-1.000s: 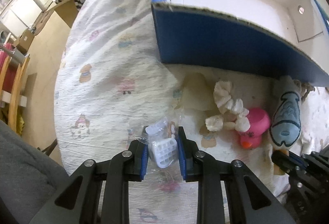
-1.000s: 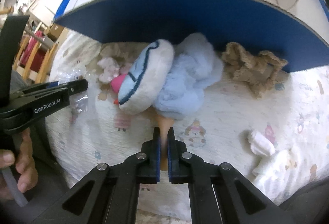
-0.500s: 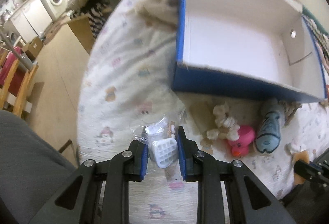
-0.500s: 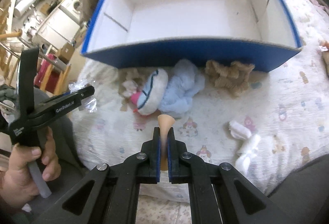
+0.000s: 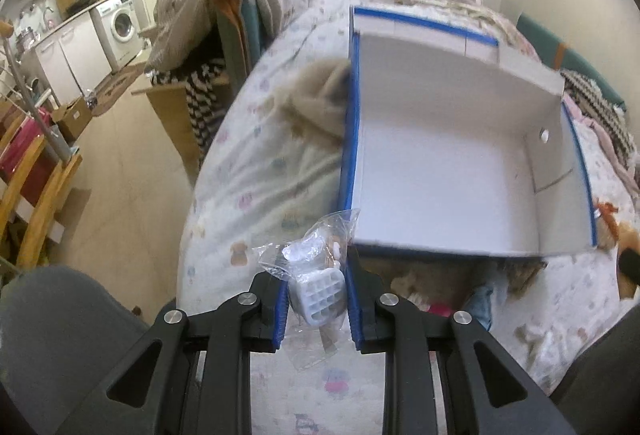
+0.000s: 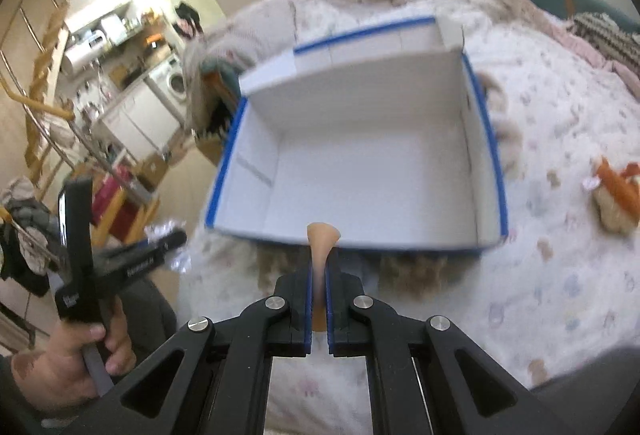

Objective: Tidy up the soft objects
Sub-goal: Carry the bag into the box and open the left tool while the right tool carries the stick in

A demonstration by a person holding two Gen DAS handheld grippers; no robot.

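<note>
A clear plastic packet [image 5: 316, 275] with a white gridded piece inside is clamped between the blue-padded fingers of the left gripper [image 5: 317, 299], held above the patterned bedspread [image 5: 256, 171] at about 6 o'clock in the left wrist view. The blue box with the white interior [image 5: 452, 171] is seen just beyond the packet, toward 1 o'clock, its near wall close to the packet's upper edge. Below that wall, a pink toy [image 5: 438, 309] and a light blue plush [image 5: 482, 301] are partly seen on the bedspread near 5 o'clock.

In the right wrist view, a thin peach-coloured piece [image 6: 322, 241] is pinched by the nearly closed right gripper [image 6: 319, 299], its flared tip shown against the box's near wall [image 6: 360, 245]. A beige and orange plush [image 6: 618, 201] is seen at 3 o'clock, well apart from the box. The left gripper is seen at 8 o'clock, held in a hand [image 6: 76, 359].
</note>
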